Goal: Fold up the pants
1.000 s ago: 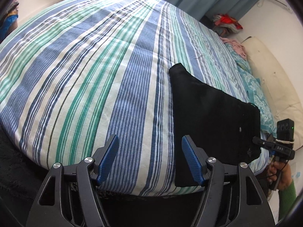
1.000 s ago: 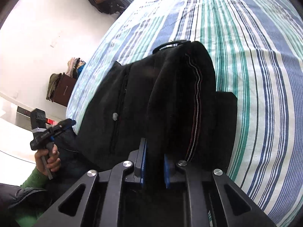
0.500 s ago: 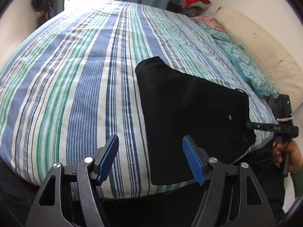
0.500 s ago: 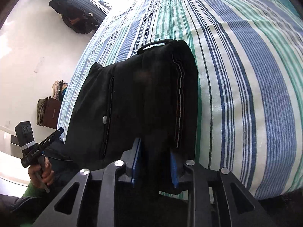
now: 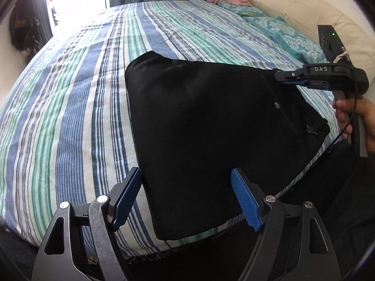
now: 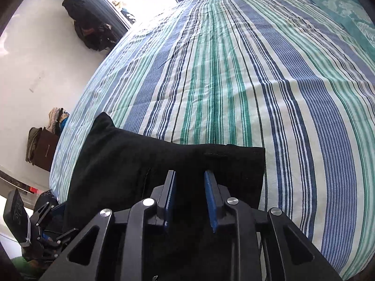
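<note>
Striped cotton in blue, green and white covers the bed [image 5: 77, 107], which fills both views; at nine o'clock in the left wrist view dark clothing [image 5: 22, 35] hangs by the bright window; at six o'clock the left gripper [image 5: 187, 199] hovers above the near corner of the pants with its blue pads [image 5: 246, 201] wide apart, its jaws having just been opening, gripping nothing; the black pants [image 5: 211, 126] lie folded flat on the bed's near edge, a small pale button visible toward three o'clock; at two o'clock the right gripper [image 5: 284, 78] sits at the far corner of the pants, gripped by a hand [image 5: 361, 121]; teal patterned pillows [image 5: 288, 35] and a cream headboard [image 5: 304, 9] lie past it at one o'clock

In the right wrist view a pile of clothes [image 6: 44, 140] sits at nine o'clock by the white wall; the left gripper [image 6: 49, 220] shows at eight o'clock off the bed's edge; the pants [image 6: 145, 159] spread from nine to six o'clock; the right gripper [image 6: 189, 178] has its pads a little apart, its jaws having just been closing, with black cloth in the gap between them, though whether they pinch it I cannot tell
</note>
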`<move>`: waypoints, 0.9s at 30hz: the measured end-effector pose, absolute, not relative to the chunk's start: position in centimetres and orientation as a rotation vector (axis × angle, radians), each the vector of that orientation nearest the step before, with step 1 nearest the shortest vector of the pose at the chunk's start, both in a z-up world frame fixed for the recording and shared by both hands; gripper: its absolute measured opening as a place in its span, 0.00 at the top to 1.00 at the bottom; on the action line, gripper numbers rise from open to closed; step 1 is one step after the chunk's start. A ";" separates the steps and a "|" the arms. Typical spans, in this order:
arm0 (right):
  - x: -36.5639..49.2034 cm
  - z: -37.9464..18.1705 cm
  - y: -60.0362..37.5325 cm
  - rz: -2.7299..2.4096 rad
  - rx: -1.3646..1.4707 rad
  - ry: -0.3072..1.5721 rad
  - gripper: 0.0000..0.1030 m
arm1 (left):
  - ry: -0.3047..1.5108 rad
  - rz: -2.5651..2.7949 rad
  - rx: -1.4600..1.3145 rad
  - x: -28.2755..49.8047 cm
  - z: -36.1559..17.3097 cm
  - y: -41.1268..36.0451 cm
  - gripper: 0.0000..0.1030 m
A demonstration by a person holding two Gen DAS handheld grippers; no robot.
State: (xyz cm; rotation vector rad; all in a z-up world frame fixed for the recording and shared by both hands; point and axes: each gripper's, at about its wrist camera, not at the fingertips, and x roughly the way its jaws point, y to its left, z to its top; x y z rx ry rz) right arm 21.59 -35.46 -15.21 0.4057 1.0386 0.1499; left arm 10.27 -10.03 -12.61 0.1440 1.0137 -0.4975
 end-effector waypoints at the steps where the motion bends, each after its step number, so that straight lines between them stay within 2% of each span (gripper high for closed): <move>1: 20.8 -14.2 -35.6 0.136 0.394 1.014 0.74 | 1.014 -0.494 0.119 10.1 -12.2 -9.7 0.23; 6: 14.9 -9.4 -33.5 0.170 0.256 0.994 0.60 | 0.999 -0.471 0.082 9.8 -11.0 -9.5 0.22; 8: 12.5 -8.8 -32.3 0.177 0.217 1.011 0.46 | 1.004 -0.445 0.102 9.9 -11.2 -10.1 0.18; 9: 11.5 -9.0 -31.5 0.179 0.196 1.024 0.43 | 1.009 -0.431 0.116 9.9 -11.4 -10.4 0.17; 14: 10.0 -14.5 -30.0 0.118 0.123 1.190 0.42 | 1.050 -0.407 0.166 10.0 -12.4 -11.2 0.17; 18: 8.7 -13.0 -30.9 0.024 0.121 1.142 0.41 | 1.010 -0.368 0.173 9.7 -11.1 -10.5 0.16; 19: 8.4 -12.4 -31.1 0.019 0.139 1.119 0.35 | 1.009 -0.358 0.171 9.8 -11.0 -10.3 0.16; 20: 8.1 -11.9 -31.3 0.012 0.151 1.096 0.23 | 1.010 -0.351 0.168 9.9 -11.0 -10.2 0.16; 22: 7.7 -11.0 -31.3 0.000 0.162 1.052 0.13 | 1.015 -0.341 0.173 10.1 -11.0 -10.3 0.16; 27: 7.4 -11.0 -31.0 -0.018 0.218 1.030 0.13 | 1.003 -0.326 0.209 10.0 -10.9 -10.3 0.16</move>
